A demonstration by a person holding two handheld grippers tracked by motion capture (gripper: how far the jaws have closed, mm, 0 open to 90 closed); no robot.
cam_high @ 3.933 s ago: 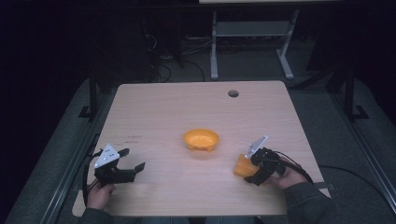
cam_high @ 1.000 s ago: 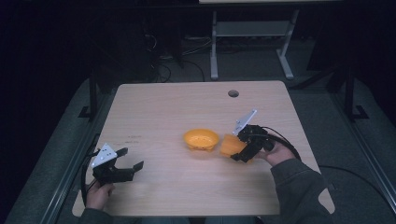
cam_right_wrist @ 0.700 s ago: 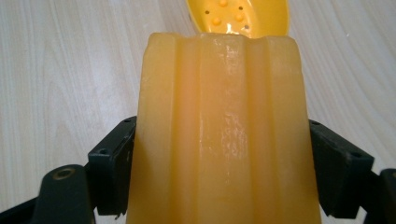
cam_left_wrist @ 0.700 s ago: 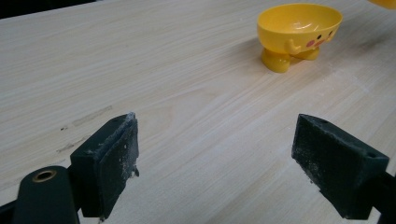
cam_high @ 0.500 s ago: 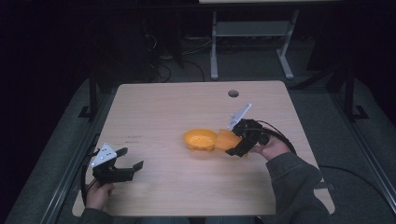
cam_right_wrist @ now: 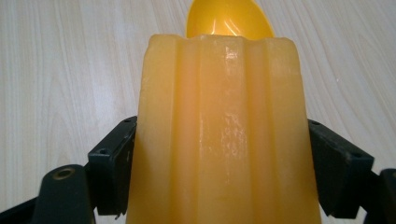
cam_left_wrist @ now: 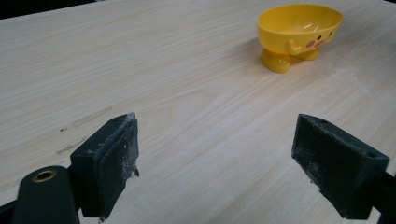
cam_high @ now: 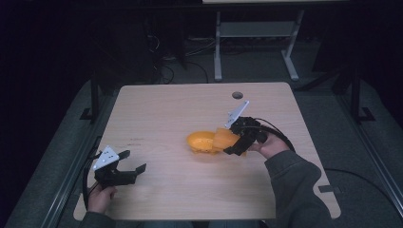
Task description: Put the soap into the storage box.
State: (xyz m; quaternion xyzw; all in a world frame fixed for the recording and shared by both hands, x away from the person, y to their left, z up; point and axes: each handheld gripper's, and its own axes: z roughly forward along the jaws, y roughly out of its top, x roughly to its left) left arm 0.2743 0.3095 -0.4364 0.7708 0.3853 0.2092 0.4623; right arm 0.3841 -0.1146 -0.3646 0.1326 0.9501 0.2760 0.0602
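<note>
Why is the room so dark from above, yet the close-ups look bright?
High view: dim, the floor nearly black, only the table lit. Left gripper view: bright and sharp on the yellow bowl. Right gripper view: the orange cup looms close, slightly soft, with small glints.

No readable text anywhere on the table.
The yellow bowl [cam_left_wrist: 299,29] carries only a painted face, two dark eyes and pink cheeks, with no letters or numbers; the wooden table [cam_high: 161,114] bears no label, brand or sign either.
</note>
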